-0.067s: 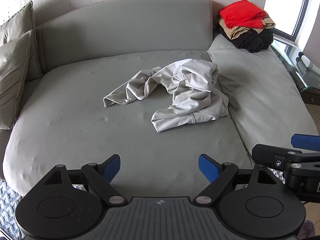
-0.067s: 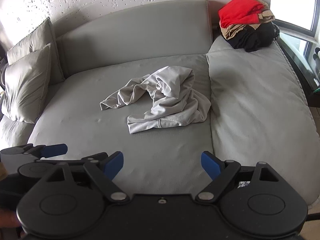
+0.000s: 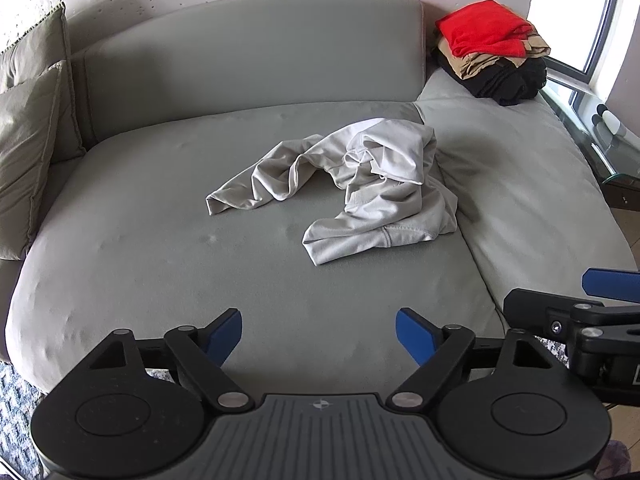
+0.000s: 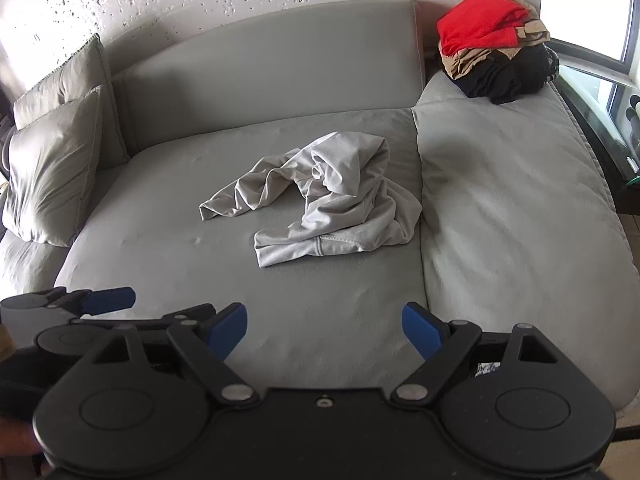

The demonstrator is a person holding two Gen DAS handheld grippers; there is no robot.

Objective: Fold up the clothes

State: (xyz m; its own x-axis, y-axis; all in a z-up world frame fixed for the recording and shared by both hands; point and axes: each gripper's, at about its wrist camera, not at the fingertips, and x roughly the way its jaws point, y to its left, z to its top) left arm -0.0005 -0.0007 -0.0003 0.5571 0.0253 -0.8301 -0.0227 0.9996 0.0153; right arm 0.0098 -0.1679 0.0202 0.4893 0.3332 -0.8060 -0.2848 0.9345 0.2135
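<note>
Left wrist view: nothing has shifted since a moment ago, so folding is unstarted. Our left gripper is wide open, empty, well short of the shirt crumpled mid-sofa.

Right wrist view: likewise unchanged. Our right gripper gapes, empty; shirt beside the sofa's seam.

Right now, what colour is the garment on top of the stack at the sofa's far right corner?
Bright red garment, lying over tan and black ones; clearest in the left wrist view.

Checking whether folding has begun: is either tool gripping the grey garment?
No: the grey garment lies crumpled on the sofa, apart from both open tools, left tool and right tool.
</note>
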